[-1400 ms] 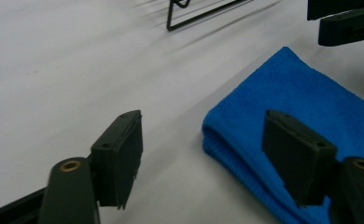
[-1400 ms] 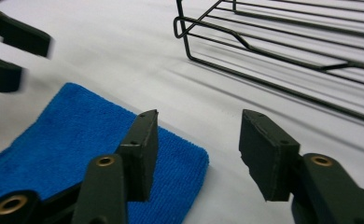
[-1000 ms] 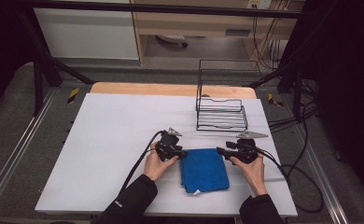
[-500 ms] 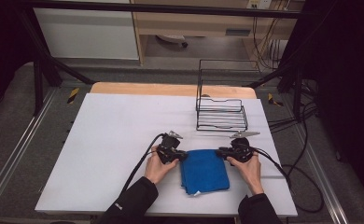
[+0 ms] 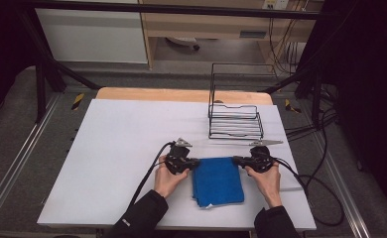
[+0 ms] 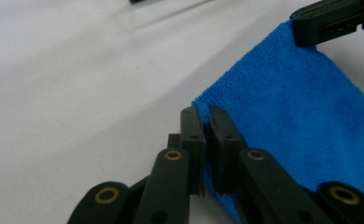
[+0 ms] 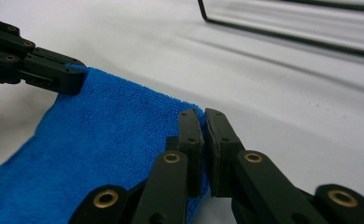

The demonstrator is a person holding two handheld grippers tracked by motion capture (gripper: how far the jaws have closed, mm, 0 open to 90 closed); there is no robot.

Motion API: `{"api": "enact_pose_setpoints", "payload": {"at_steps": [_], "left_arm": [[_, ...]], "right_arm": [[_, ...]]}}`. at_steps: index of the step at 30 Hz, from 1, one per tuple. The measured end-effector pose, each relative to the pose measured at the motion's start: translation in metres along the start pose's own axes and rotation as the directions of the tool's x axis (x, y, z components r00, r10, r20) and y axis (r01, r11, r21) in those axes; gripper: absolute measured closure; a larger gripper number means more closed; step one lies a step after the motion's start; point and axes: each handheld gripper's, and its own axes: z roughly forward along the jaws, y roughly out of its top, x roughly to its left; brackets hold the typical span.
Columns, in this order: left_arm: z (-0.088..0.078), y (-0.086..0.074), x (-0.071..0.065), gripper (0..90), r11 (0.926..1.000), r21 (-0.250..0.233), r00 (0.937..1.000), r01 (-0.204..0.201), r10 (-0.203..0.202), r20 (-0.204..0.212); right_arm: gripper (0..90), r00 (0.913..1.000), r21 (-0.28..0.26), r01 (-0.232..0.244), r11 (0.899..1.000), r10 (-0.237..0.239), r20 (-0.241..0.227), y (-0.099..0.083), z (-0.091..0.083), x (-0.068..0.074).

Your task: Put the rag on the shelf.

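High view: a white bench (image 5: 117, 163) carries a black wire rack (image 5: 235, 119) at the far right and, near the front edge, a folded blue cloth (image 5: 217, 181) lying flat. A person's forearms come in from below, one hand on each side of the cloth's far edge, each holding a black tool.

The left tool (image 5: 190, 163) points right at the cloth's far left corner; the right tool (image 5: 238, 160) points left at the far right corner, so the two face each other across that edge. Both hands rest low on the bench, wrists level, tools lying nearly flat.

Left gripper view: its jaws have just been closing and now pinch the cloth (image 6: 292, 116) corner between them — the terry edge shows in the narrow gap. Right gripper view: the same, jaws drawn together on the opposite corner of the cloth (image 7: 105, 140), with the other tool clamped at the far end.

Judged from this, the work is at an early stage: both corners are gripped, but the cloth has not yet been lifted, unfolded or folded further — it lies well short of the rack.
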Motion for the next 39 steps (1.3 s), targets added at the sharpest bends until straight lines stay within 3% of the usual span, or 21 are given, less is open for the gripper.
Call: {"api": "enact_pose_setpoints", "payload": {"at_steps": [7, 18, 26, 30, 39], "left_arm": [[-0.017, 0.003, -0.008, 85.5, 0.9951, -0.099, 0.9999, -0.003, 0.005, 0.016], [-0.032, 0.004, -0.019, 85.5, 0.9833, -0.178, 0.9992, -0.041, 0.041, -0.001], [-0.042, 0.01, -0.025, 85.5, 0.9693, -0.24, 0.9984, -0.056, 0.055, -0.01], [-0.047, 0.015, -0.03, 85.5, 0.9621, -0.264, 0.9977, -0.067, 0.067, -0.009], [-0.06, 0.027, -0.042, 85.5, 0.9395, -0.325, 0.994, -0.109, 0.106, -0.027]], "right_arm": [[86.5, 0.9999, -0.097, 0.014, 0.995, -0.015, -0.004, 0.001, -0.021, 0.01], [86.5, 0.9976, -0.185, 0.065, 0.981, -0.06, 0.034, 0.001, -0.038, 0.023], [86.5, 0.996, -0.238, 0.086, 0.967, -0.078, 0.045, 0.005, -0.049, 0.028], [86.6, 0.995, -0.283, 0.095, 0.954, -0.083, 0.056, 0.007, -0.057, 0.03], [86.8, 0.992, -0.338, 0.121, 0.933, -0.101, 0.076, 0.012, -0.069, 0.031]]}}
